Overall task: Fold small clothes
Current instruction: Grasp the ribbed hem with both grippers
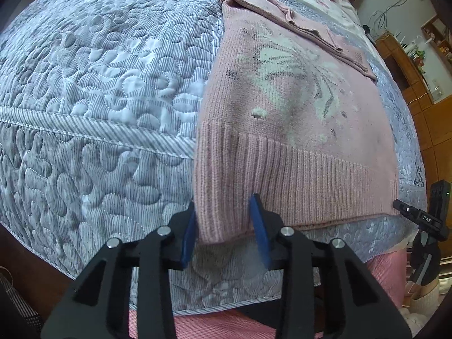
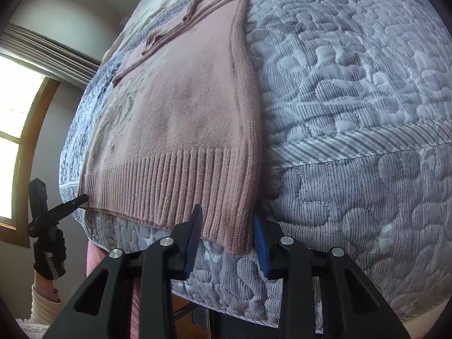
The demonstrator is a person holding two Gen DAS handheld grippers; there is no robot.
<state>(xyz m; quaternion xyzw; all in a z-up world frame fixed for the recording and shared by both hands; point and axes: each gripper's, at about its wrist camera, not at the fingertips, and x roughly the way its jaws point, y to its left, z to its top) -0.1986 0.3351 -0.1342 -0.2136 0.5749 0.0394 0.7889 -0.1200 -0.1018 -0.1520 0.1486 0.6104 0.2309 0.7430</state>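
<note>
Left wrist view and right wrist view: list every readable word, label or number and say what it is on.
"DAS": small white label on the right gripper, seen at the right edge of the left wrist view.
Pink sweater: white knit pattern only, no text.
Quilted bedspread: none.
Right wrist view: nothing readable.

My left gripper [image 1: 224, 227] and right gripper [image 2: 227, 233] share black linkages, silver rivets, blue pads; at nine o'clock, my black glove [image 2: 49, 257] meets a cream cuff [image 2: 45, 308].

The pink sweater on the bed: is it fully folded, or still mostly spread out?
Mostly spread. The pink sweater lies flat on the quilt, ribbed hem toward both grippers; only its sleeve is folded across the top.
</note>
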